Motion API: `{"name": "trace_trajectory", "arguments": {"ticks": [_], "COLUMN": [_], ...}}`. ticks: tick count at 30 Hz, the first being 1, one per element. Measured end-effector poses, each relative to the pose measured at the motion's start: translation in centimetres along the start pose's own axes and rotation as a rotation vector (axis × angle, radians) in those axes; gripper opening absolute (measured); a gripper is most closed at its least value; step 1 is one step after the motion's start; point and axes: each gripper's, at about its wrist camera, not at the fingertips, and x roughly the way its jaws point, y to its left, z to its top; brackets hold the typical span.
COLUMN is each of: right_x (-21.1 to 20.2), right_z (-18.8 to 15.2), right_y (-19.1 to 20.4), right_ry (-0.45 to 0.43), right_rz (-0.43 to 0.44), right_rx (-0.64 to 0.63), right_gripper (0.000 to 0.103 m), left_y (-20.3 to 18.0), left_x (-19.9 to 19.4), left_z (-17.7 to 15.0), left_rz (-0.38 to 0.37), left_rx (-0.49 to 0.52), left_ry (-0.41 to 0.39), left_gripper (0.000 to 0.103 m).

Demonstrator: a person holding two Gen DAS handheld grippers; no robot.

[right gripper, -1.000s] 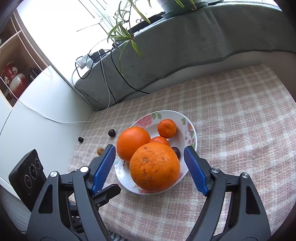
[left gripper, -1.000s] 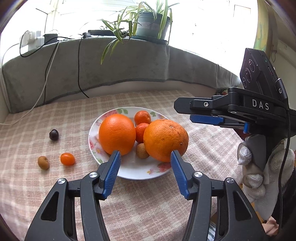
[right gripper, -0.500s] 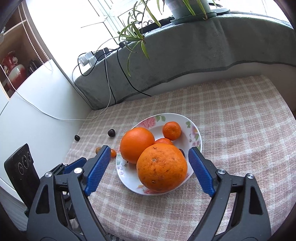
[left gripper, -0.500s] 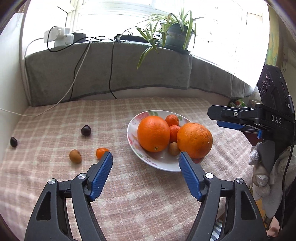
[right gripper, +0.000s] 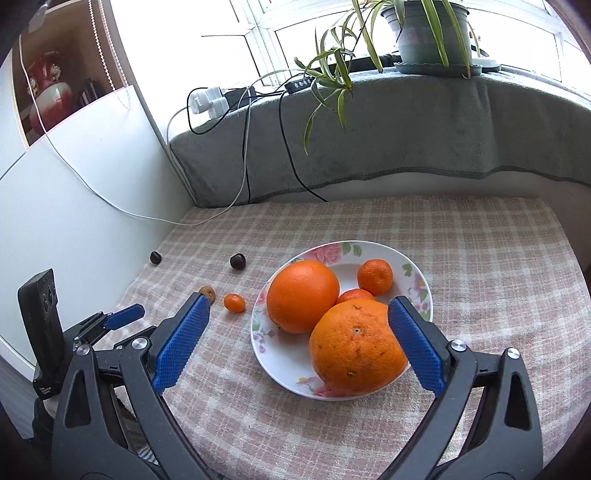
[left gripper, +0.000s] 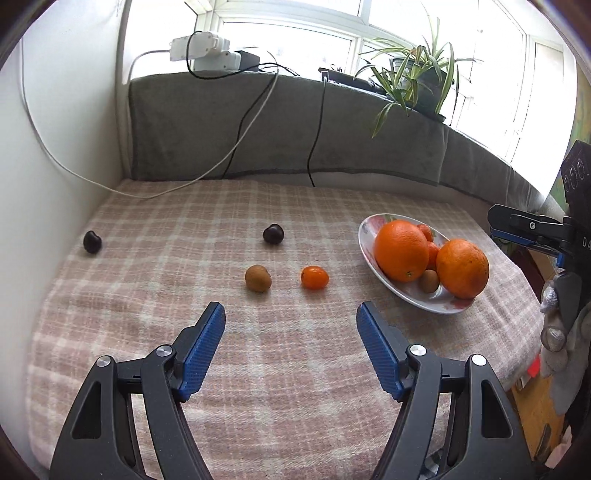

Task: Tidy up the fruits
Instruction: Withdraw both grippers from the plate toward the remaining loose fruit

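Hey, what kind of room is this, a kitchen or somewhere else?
Probably a home living space rather than a kitchen: a cloth-covered table by a bright window, a potted plant on the sill, and a floral plate of fruit.

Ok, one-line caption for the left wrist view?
Open left hand-held gripper faces four loose fruits on the checked cloth, plate of oranges to its right.

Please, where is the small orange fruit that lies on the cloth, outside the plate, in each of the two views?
Left wrist view: the small orange fruit lies near the middle, between the brown fruit and the plate.
Right wrist view: it lies left of centre, just left of the plate.
Shared landmark: the nearer dark fruit, on the cloth behind it.
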Motion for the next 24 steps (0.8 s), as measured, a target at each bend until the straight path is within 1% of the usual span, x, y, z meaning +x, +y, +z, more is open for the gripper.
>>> {"name": "trace_trajectory", "arguments": {"ticks": [10, 13, 17, 20, 24], "right_x": [1.1, 1.5, 2.0, 2.5, 3.2], "right_z": [1.2, 1.5, 1.9, 2.2, 2.4], "right_y": [2.7, 3.7, 4.6, 4.9, 5.2], "right_ry": [0.008, 0.014, 0.0, -0.003, 0.006], "right_rz": [0.035, 0.024, -0.001, -0.021, -0.024], "right_rx": [-0.074, -0.113, -0.153, -0.164, -0.171], "right_gripper": [0.099, 0.099, 0.099, 0.099, 0.099], "left_y": [1.6, 1.7, 1.9, 2.0, 2.2], "left_x": [0.1, 0.1, 0.1, 0.2, 0.2], "left_z": [-0.3, -0.4, -0.4, -0.4, -0.4], "left_rz": [0.031, 0.038, 0.053, 0.074, 0.097], "left_rx": [-0.026, -0.026, -0.024, -0.022, -0.02], "left_ry": [0.001, 0.004, 0.001, 0.0, -0.001], "left_gripper": [0.074, 0.074, 0.074, 0.074, 0.074]}}
